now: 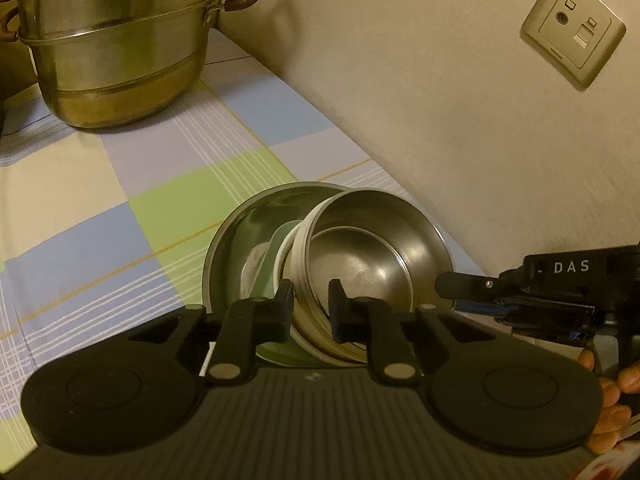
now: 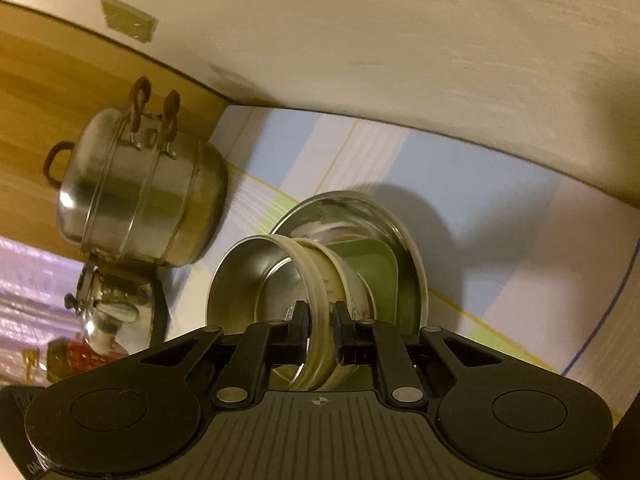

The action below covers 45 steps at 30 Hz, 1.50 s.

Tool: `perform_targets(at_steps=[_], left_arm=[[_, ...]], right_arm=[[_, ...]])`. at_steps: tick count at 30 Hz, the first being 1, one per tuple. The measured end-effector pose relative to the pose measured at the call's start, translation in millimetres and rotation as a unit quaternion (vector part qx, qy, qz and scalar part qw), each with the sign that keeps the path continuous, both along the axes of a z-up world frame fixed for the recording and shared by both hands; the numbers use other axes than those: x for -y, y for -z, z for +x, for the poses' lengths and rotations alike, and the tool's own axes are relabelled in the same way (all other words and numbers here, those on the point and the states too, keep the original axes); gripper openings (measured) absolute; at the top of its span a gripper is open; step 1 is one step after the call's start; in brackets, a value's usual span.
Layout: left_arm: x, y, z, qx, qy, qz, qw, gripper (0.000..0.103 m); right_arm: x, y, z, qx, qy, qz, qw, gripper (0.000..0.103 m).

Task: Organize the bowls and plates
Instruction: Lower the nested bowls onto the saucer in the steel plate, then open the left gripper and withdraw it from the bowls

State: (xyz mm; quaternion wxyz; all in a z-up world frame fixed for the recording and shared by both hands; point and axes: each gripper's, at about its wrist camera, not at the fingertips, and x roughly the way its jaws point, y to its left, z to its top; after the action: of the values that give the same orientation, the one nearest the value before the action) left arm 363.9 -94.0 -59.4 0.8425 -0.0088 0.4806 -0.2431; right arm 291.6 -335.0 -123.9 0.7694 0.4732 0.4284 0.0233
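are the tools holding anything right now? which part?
Both grip the tilted steel bowl by its rim wall: the left tool at the near edge, the right tool on the opposite side. It sits in the steel plate.

Home kitchen: steamer pot (image 1: 116, 44), kettle (image 2: 108, 312), checked tablecloth (image 1: 120, 200).

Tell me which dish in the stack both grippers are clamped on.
The steel bowl with the cream rim band, tilted on top. The green dish and wide steel plate beneath it are ungripped.

Your left gripper (image 1: 310, 308) and right gripper (image 2: 320, 334) are matte black, ribbed, silver-riveted; white letters "DAS" mark the right one's side.
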Motion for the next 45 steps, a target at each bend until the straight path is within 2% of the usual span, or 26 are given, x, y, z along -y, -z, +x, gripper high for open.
perform_targets(at_steps=[3,7,18,31,33,35,36,40,45], left_arm=[[0,0,1,-0.002,-0.001,0.0,1.0,0.016],[0,1,2,-0.005,-0.005,0.0,1.0,0.016],[-1,4,4,-0.014,-0.01,0.0,0.9999,0.016],[-2,-10,-4,0.009,-0.014,0.005,0.9998,0.017],[-2,-14,-6,0.013,-0.016,0.007,0.9998,0.019],[-3,-17,-11,0.017,-0.016,0.011,0.9997,0.02],[-3,-20,-14,0.021,-0.016,0.012,0.9996,0.02],[-5,-32,-28,0.041,-0.018,0.022,0.9987,0.029],[-11,-48,-51,0.061,-0.029,0.024,0.9975,0.031]], right_arm=[[2,0,2,-0.013,0.003,0.01,1.0,0.013],[0,-2,6,-0.016,-0.002,-0.002,1.0,0.013],[-13,-14,6,0.013,-0.025,-0.067,0.997,0.013],[-13,-22,3,0.039,-0.032,-0.102,0.994,0.014],[-14,-23,0,0.045,-0.035,-0.106,0.993,0.02],[-14,-24,-4,0.051,-0.037,-0.113,0.992,0.04],[-15,-25,-6,0.056,-0.038,-0.117,0.991,0.044],[-17,-31,-16,0.076,-0.05,-0.135,0.987,0.054],[-23,-39,-35,0.098,-0.07,-0.164,0.979,0.063]])
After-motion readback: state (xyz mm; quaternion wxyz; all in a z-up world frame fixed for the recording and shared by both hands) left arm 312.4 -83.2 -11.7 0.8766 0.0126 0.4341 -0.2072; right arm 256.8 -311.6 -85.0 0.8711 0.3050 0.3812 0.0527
